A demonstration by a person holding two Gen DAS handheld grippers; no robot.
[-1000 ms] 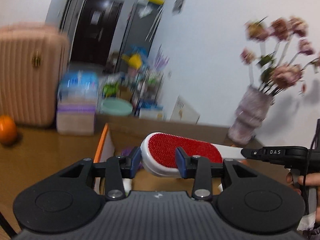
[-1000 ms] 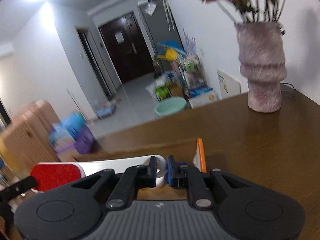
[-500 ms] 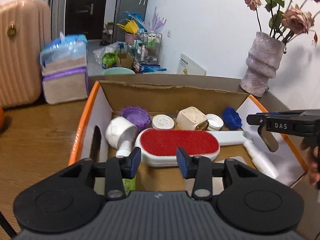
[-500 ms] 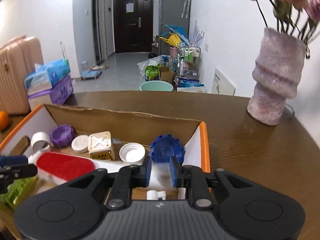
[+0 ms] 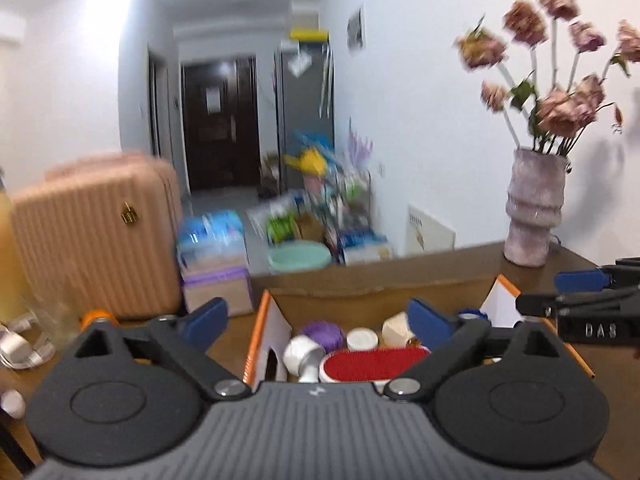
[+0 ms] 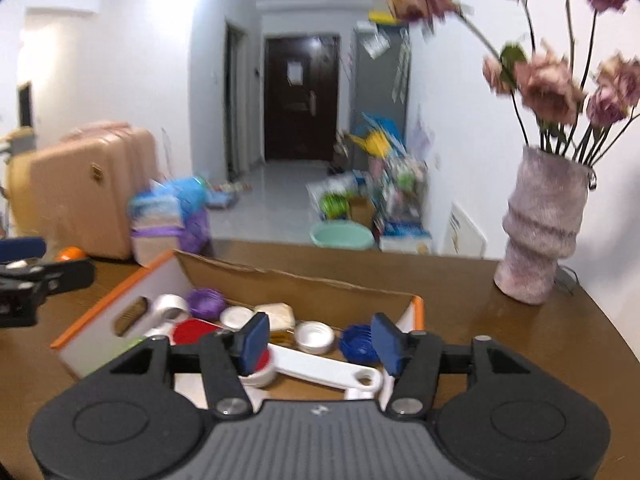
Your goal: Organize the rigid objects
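A cardboard box [image 6: 304,280] sits on the table [image 6: 520,344], with the vase [image 6: 540,232] standing on the table well to its right near the wall. Inside the box the lint brush [image 6: 320,364] lies across the front, its handle pointing right, and behind it sit 4 caps in a rough row with a small square tub [image 6: 276,314] among them. Beyond the table's far edge, on the floor, a suitcase [image 6: 88,192] stands at the left, a stack of packs [image 6: 168,220] is just right of it, and a basin [image 6: 340,236] lies further right.
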